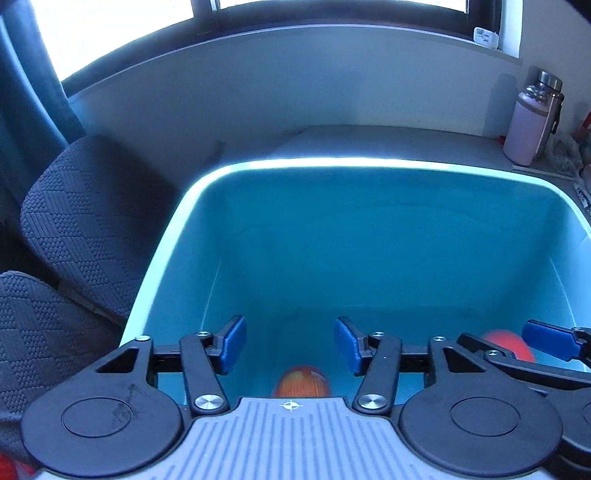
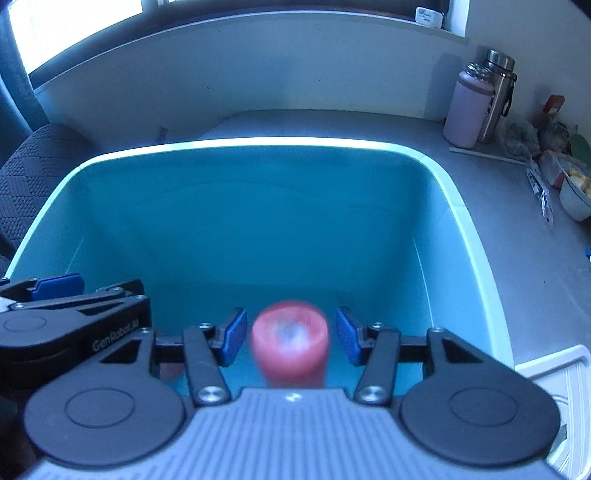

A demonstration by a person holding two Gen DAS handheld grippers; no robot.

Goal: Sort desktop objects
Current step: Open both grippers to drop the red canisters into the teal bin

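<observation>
Home desk (image 2: 517,229) by window (image 1: 129,22), fabric chair (image 1: 92,221), water bottles (image 2: 469,107)

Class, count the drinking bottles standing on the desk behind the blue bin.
2: a pink bottle and a steel bottle right behind it, touching, at the desk's far right corner.

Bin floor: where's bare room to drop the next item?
Far half of the bin, toward its back wall, is bare. Near end is crowded: orange ball below the left gripper, blurred red object between the right gripper's open jaws.
</observation>
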